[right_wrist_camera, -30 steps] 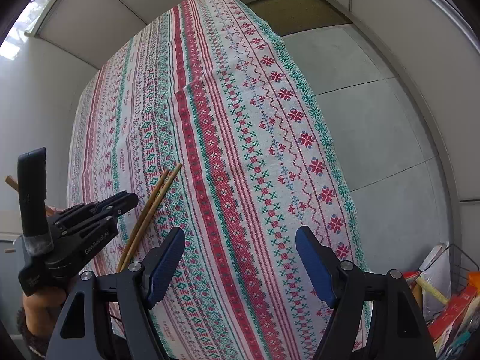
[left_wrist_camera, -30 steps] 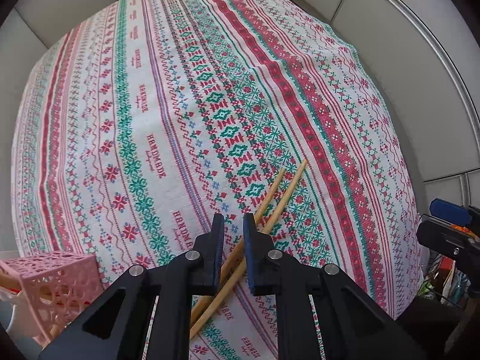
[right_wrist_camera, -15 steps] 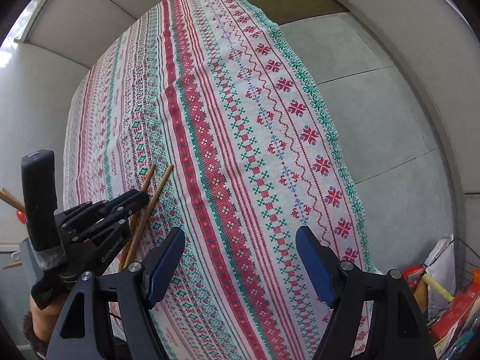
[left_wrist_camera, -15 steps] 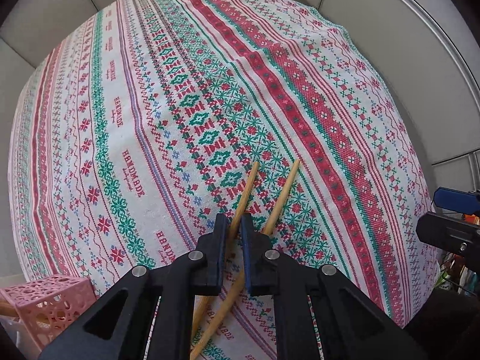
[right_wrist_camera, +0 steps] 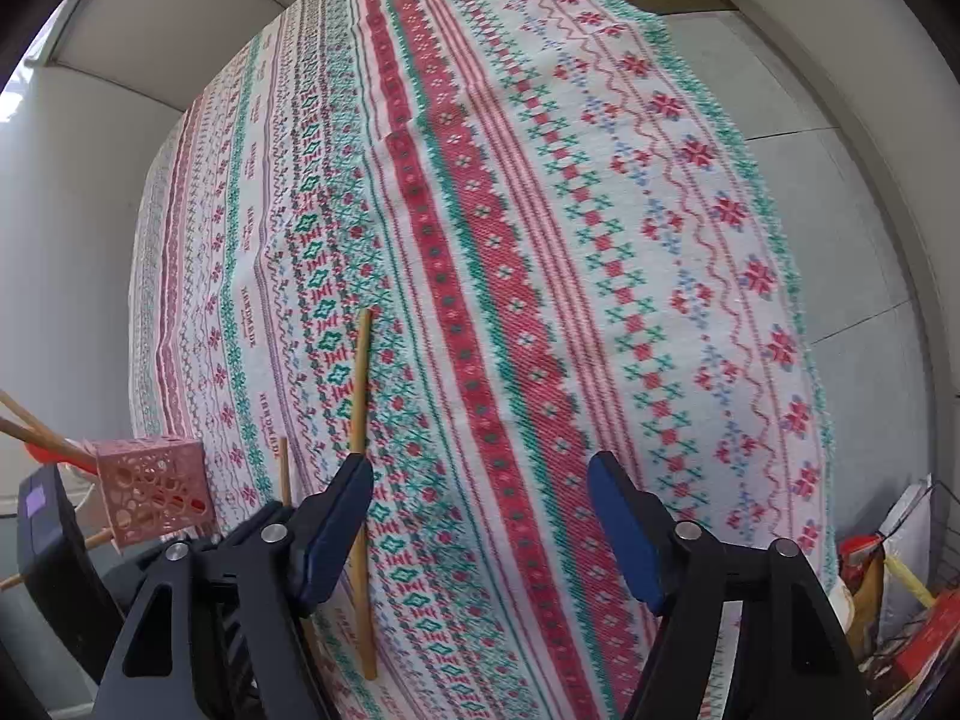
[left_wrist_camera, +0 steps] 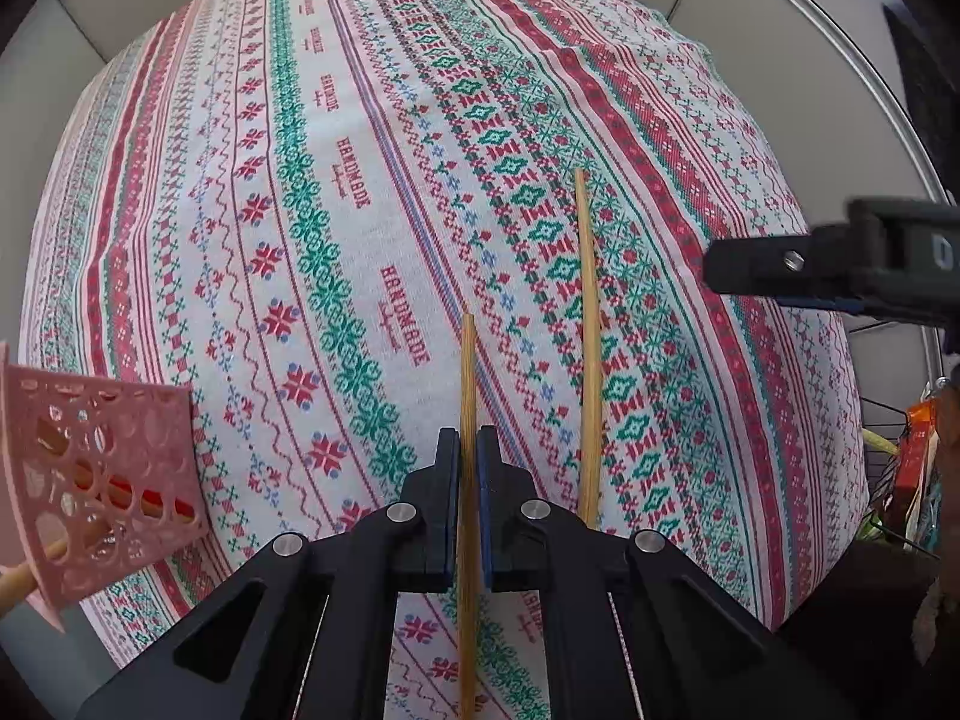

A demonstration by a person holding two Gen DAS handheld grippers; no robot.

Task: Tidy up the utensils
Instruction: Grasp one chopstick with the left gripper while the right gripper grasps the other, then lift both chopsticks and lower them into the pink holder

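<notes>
The held chopstick [left_wrist_camera: 468, 420] runs off the bottom edge in the left view, and in the right view only its tip shows. The basket [left_wrist_camera: 90, 480] is blurred and cut by the left edge. The second chopstick [right_wrist_camera: 361, 480] is partly hidden behind a right gripper [right_wrist_camera: 480, 522] finger.

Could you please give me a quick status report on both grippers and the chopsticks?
Left gripper shut on one chopstick. Right gripper open, holding nothing. Second chopstick lies on the tablecloth. Pink basket at left; nothing blocking.
</notes>
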